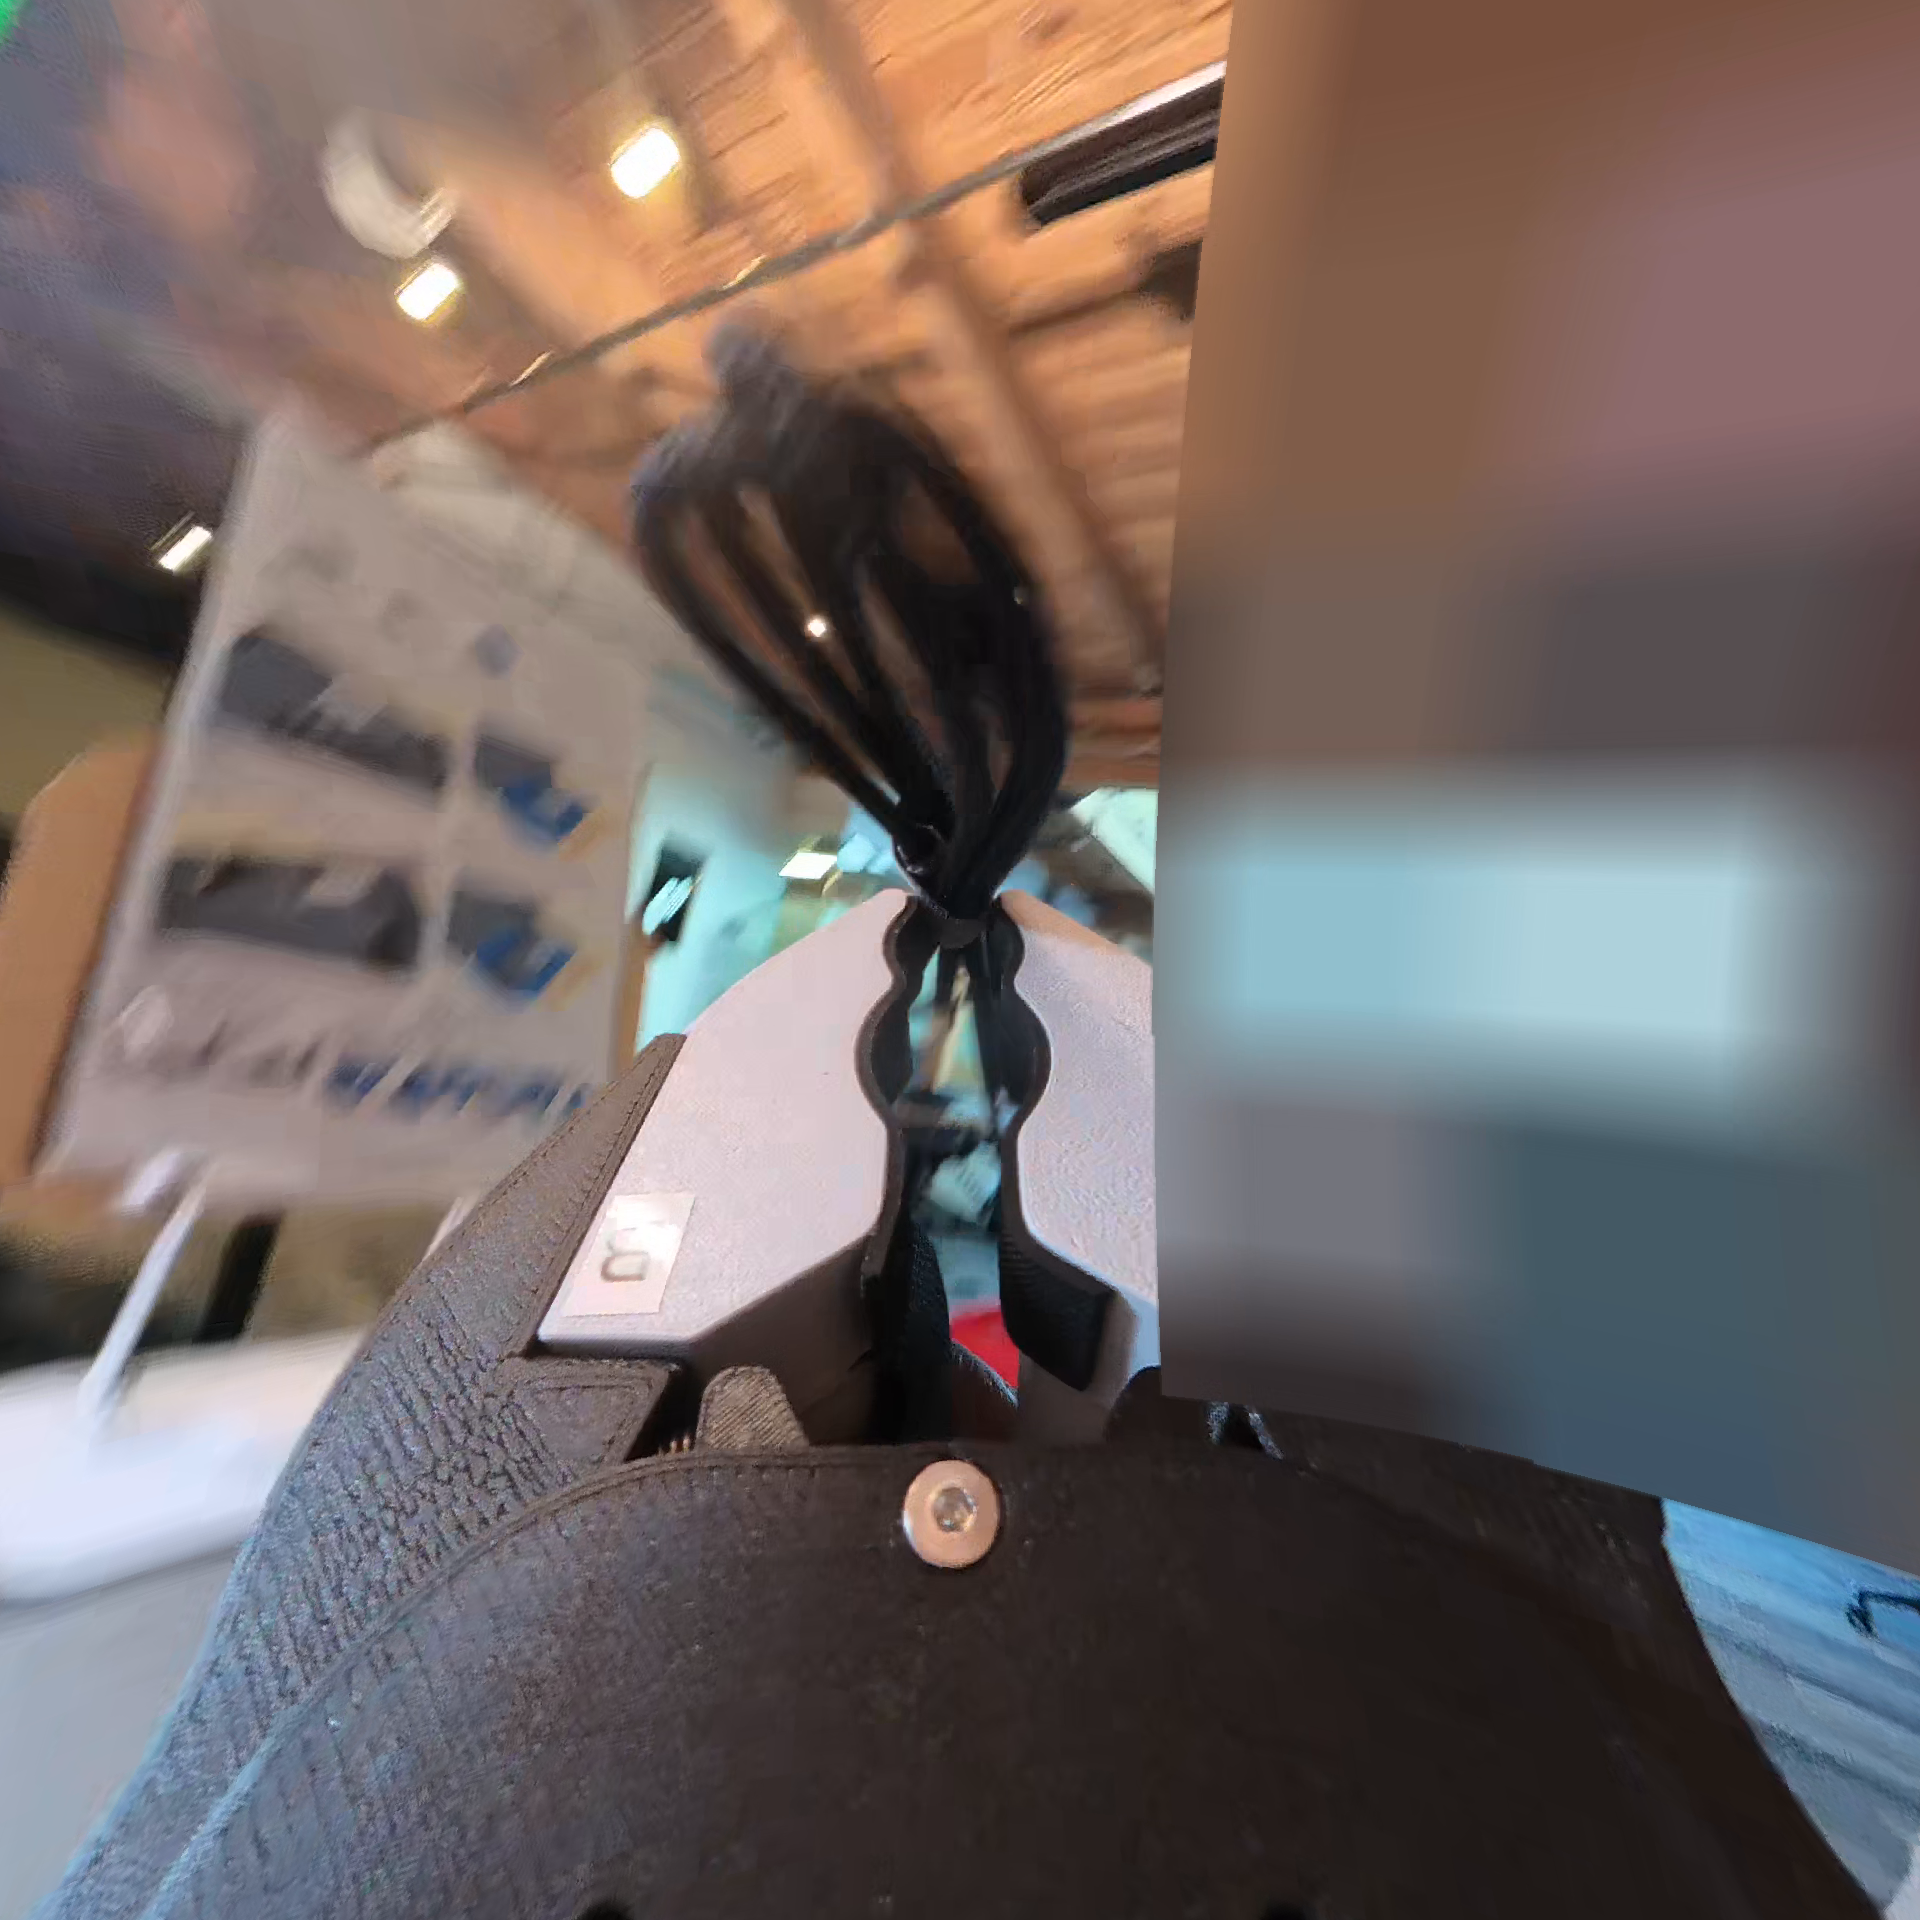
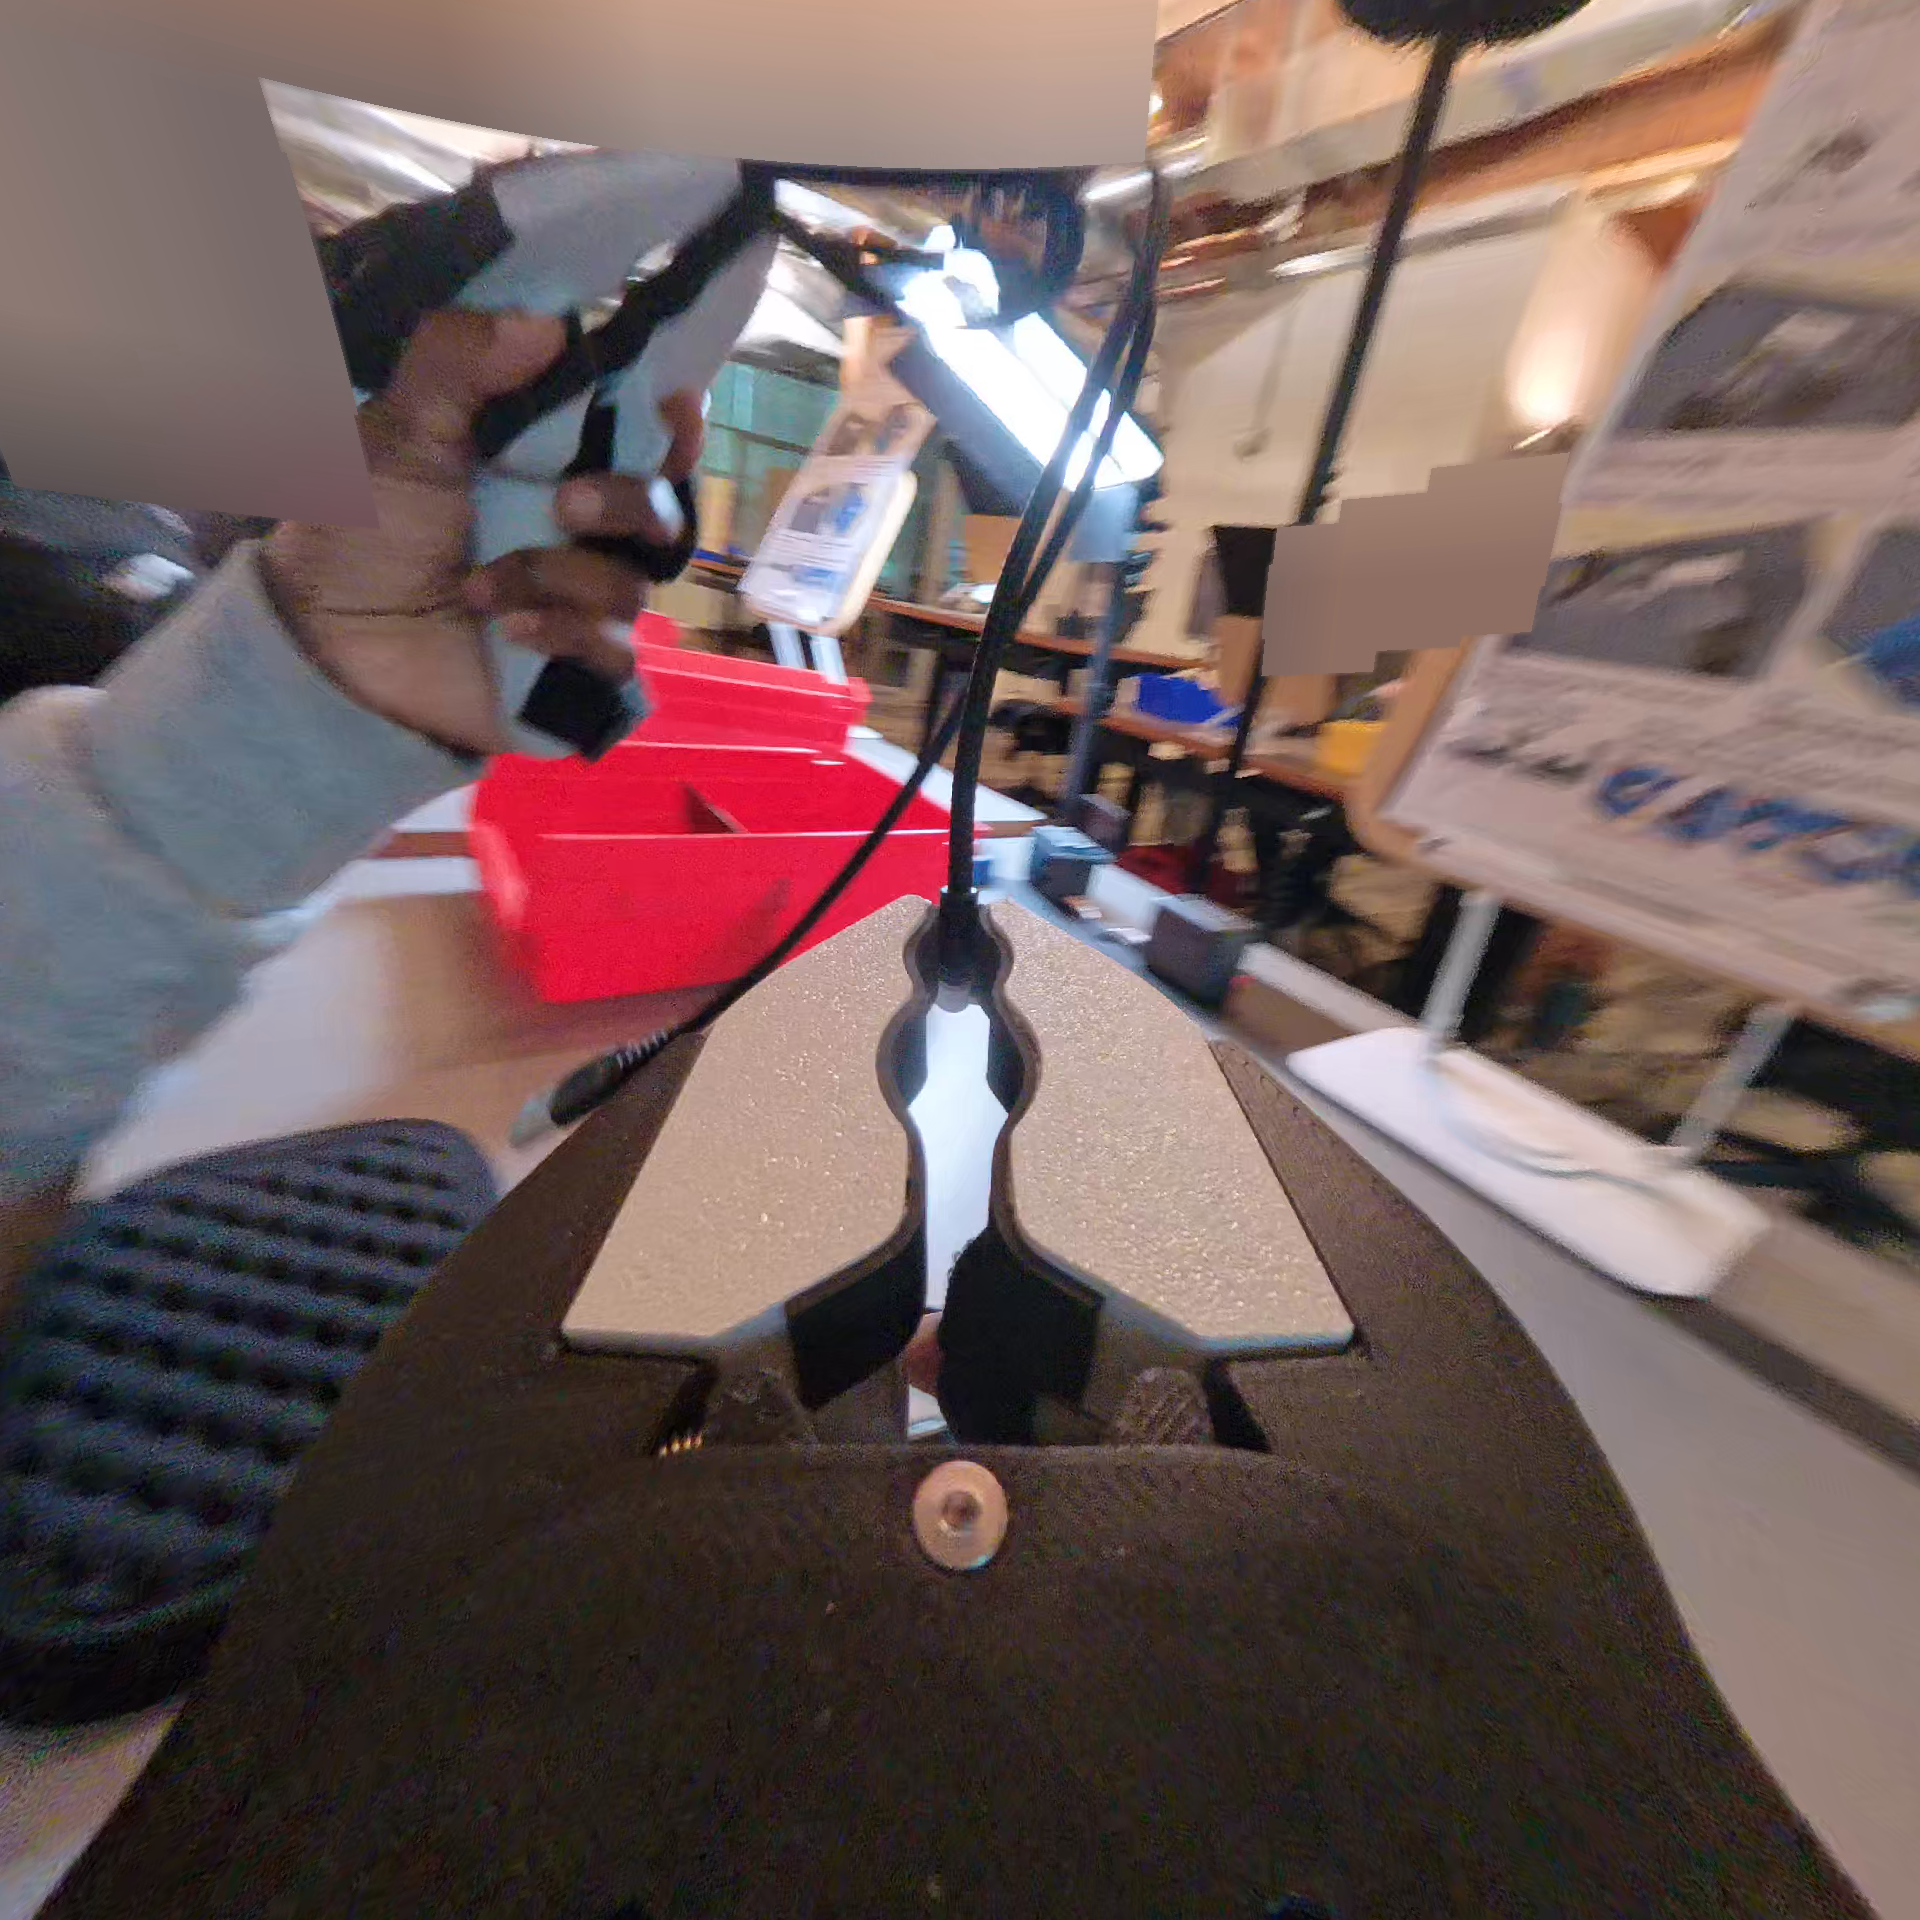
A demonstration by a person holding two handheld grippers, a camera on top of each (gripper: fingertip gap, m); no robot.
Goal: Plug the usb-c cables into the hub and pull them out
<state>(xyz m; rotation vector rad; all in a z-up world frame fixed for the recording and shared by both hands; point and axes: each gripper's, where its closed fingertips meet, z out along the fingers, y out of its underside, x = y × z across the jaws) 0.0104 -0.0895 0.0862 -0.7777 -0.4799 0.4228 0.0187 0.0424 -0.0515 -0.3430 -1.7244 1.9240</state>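
In the left wrist view my left gripper (image 1: 951,914) is shut on a coiled bundle of black usb-c cable (image 1: 852,603), pinched at its tie, with the loops standing above the tips. The view tilts up toward the ceiling. In the right wrist view my right gripper (image 2: 956,935) is shut on one plug end of a black cable (image 2: 997,582). That cable rises to the bundle (image 2: 1023,244) held by the left gripper (image 2: 904,260), which a hand (image 2: 468,499) holds up high. A second strand hangs down to a free plug (image 2: 592,1081) beside my right finger. No hub is in view.
A red bin (image 2: 707,831) stands on the table behind the cable. A black foam pad (image 2: 208,1351) lies at the lower left. A poster on a white stand (image 2: 1714,623) is at the right and also shows in the left wrist view (image 1: 343,790). Benches stand farther back.
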